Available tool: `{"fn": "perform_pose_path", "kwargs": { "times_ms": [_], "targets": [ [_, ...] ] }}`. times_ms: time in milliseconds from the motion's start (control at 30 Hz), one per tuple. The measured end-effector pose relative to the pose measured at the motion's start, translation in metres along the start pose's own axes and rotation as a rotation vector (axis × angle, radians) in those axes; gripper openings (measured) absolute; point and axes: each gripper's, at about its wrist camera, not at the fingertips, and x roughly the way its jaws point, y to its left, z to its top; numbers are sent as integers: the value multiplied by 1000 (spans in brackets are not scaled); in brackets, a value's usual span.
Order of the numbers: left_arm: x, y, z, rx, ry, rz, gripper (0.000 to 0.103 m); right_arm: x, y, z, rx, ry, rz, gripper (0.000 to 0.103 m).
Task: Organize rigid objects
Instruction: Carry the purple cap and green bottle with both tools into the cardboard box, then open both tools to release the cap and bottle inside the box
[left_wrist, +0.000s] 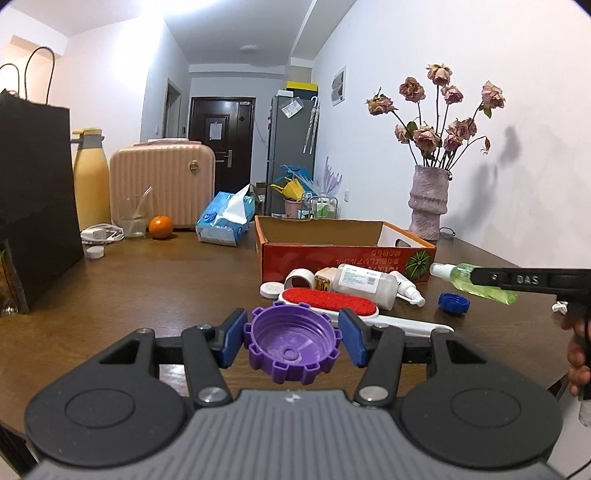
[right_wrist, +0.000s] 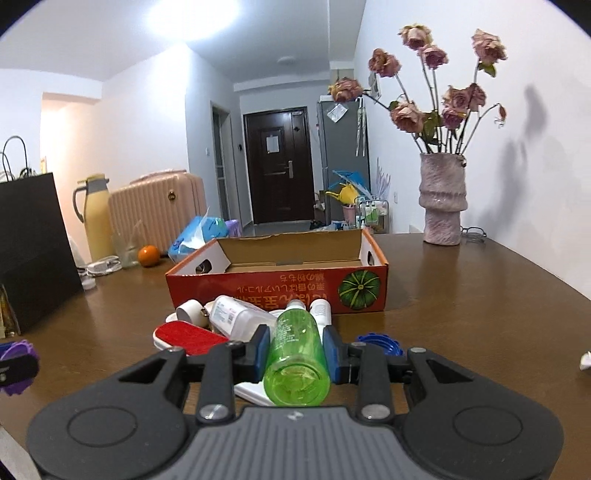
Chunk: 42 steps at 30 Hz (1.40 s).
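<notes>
My left gripper is shut on a purple ridged cap, open side facing the camera, just above the table. My right gripper is shut on a green spray bottle, nozzle pointing away; it also shows in the left wrist view. An open red cardboard box lies behind a pile: a red lint brush, a clear labelled bottle, a white tube, white lids and a blue cap.
A pink vase of dried roses stands at the back right. A black paper bag, yellow jug, glass, orange and tissue pack are at the left. A crumpled paper scrap lies at the right edge.
</notes>
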Motion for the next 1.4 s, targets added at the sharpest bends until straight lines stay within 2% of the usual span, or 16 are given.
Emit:
{"fn": "perform_pose_path", "kwargs": {
  "times_ms": [133, 233, 433, 633, 667, 700, 767, 833, 900, 1033, 1100, 1167, 1200, 1267, 1400],
  "targets": [
    [15, -5, 11, 34, -30, -1, 56, -1, -13, 2, 34, -16, 2, 30],
    [39, -8, 29, 55, -74, 17, 56, 15, -22, 11, 32, -24, 5, 30],
    [124, -12, 82, 94, -114, 30, 56, 73, -34, 46, -33, -17, 0, 30],
    [257, -6, 126, 99, 6, 21, 56, 159, -46, 97, -131, 15, -18, 30],
    [279, -6, 131, 117, 22, 47, 56, 176, -49, 105, -150, 27, -28, 30],
    [298, -6, 135, 143, 31, 73, 56, 195, -51, 112, -176, 46, -38, 30],
    [334, -7, 142, 190, 56, 78, 56, 237, -55, 123, -225, 91, -64, 30],
    [369, -3, 148, 179, 128, 57, 56, 279, -57, 129, -269, 144, -86, 30],
    [395, 2, 152, 176, 168, 56, 56, 312, -56, 132, -321, 182, -112, 30],
    [426, 1, 148, 263, 206, 51, 58, 361, -45, 129, -422, 261, -132, 30],
    [434, 3, 144, 284, 217, 57, 80, 379, -38, 123, -494, 298, -146, 31],
    [440, 5, 146, 278, 246, 22, 80, 388, -30, 120, -548, 316, -179, 56],
    [440, 6, 147, 274, 240, 10, 80, 390, -30, 121, -556, 314, -169, 63],
    [442, 7, 147, 280, 242, 6, 81, 391, -28, 122, -551, 335, -162, 97],
    [445, 9, 148, 252, 262, -18, 81, 388, -32, 113, -547, 365, -161, 95]
  ]
}}
